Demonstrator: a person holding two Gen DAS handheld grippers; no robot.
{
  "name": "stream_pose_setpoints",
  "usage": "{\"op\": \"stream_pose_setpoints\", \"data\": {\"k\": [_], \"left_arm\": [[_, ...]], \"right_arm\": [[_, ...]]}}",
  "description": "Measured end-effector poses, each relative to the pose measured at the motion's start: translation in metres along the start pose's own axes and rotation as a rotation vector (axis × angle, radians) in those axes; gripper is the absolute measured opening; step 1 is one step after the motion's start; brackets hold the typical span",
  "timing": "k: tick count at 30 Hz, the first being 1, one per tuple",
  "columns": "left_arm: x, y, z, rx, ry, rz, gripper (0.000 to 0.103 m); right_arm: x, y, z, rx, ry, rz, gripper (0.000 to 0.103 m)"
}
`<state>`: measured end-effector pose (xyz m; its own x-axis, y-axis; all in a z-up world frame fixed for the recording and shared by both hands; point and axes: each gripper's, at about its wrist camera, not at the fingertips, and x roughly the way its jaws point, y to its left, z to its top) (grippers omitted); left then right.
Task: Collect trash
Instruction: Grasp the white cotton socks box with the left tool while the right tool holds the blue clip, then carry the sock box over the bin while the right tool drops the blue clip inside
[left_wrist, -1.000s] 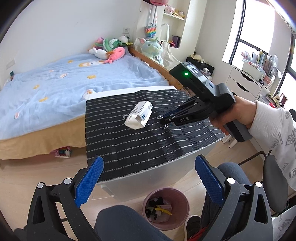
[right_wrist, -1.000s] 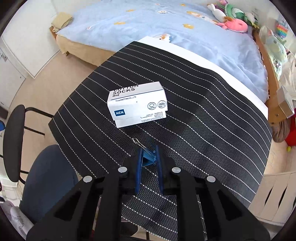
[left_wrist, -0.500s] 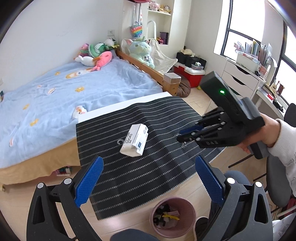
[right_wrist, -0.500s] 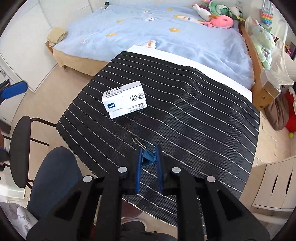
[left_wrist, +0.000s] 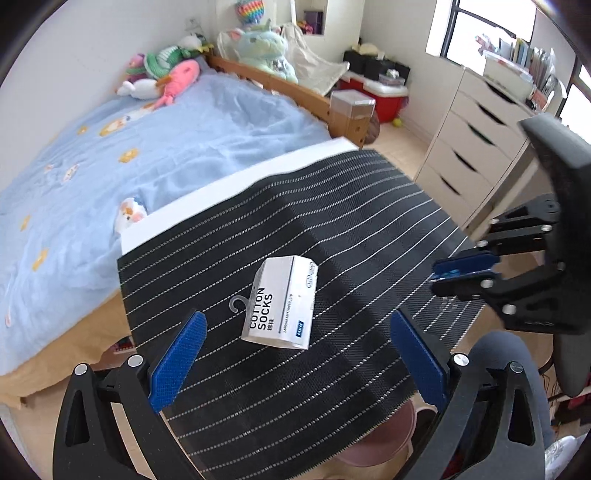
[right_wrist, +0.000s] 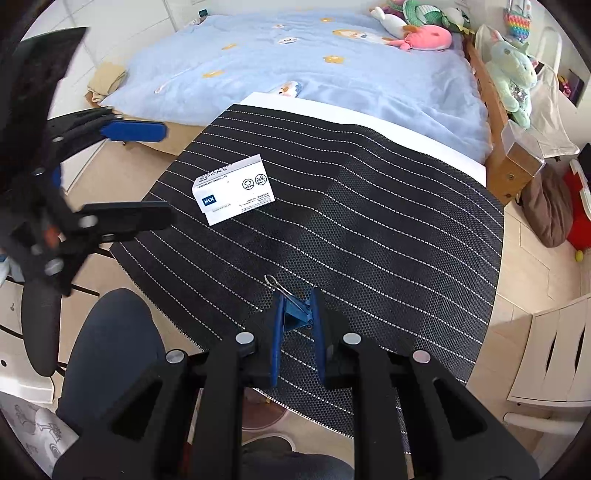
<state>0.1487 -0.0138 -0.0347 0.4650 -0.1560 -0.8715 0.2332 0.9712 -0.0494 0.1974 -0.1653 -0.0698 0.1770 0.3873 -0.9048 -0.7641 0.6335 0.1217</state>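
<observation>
A white cotton-socks box (left_wrist: 282, 302) lies on the black striped table mat (left_wrist: 351, 229); it also shows in the right wrist view (right_wrist: 234, 194). My left gripper (left_wrist: 295, 350) is open, just short of the box, its blue pads either side; it also shows in the right wrist view (right_wrist: 135, 170). My right gripper (right_wrist: 297, 321) is shut on a blue binder clip (right_wrist: 295, 314), held above the mat's near edge; it also shows in the left wrist view (left_wrist: 441, 275). A pink trash bin (left_wrist: 376, 439) sits mostly hidden under the mat's near edge.
A bed with a blue cover (left_wrist: 129, 155) and plush toys (left_wrist: 162, 74) stands beyond the table. White drawers (left_wrist: 476, 147) are at the right. A black chair (right_wrist: 33, 332) and my knee (right_wrist: 110, 354) are at the left in the right wrist view.
My left gripper has moved forward and down toward the socks box. My right gripper has pulled back toward the mat's near edge, still holding the clip.
</observation>
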Motion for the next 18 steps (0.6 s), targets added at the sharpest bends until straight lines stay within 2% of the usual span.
{"op": "stream_pose_setpoints", "data": {"k": [6, 7, 8, 9, 11, 14, 18], "left_arm": [[0.036, 0.004, 0.006, 0.011, 0.103, 0.030, 0.094], [0.040, 0.004, 0.006, 0.013, 0.113, 0.037, 0.091], [0.044, 0.005, 0.006, 0.009, 0.123, 0.037, 0.080], [0.048, 0.006, 0.005, 0.000, 0.138, 0.034, 0.074], [0.055, 0.007, 0.004, -0.005, 0.149, 0.034, 0.070], [0.056, 0.008, 0.004, -0.014, 0.144, 0.030, 0.051], [0.053, 0.005, 0.004, -0.008, 0.123, 0.032, 0.044]], "right_arm": [[0.000, -0.003, -0.002, 0.011, -0.002, 0.004, 0.014], [0.000, -0.004, -0.002, 0.013, -0.002, 0.005, 0.014], [0.001, -0.005, -0.003, 0.014, -0.001, 0.006, 0.014], [0.001, -0.005, -0.003, 0.016, -0.001, 0.006, 0.014], [0.002, -0.006, -0.004, 0.021, 0.000, 0.008, 0.014], [0.004, -0.008, -0.005, 0.028, 0.001, 0.010, 0.014], [0.008, -0.008, -0.005, 0.032, 0.002, 0.015, 0.014]]}}
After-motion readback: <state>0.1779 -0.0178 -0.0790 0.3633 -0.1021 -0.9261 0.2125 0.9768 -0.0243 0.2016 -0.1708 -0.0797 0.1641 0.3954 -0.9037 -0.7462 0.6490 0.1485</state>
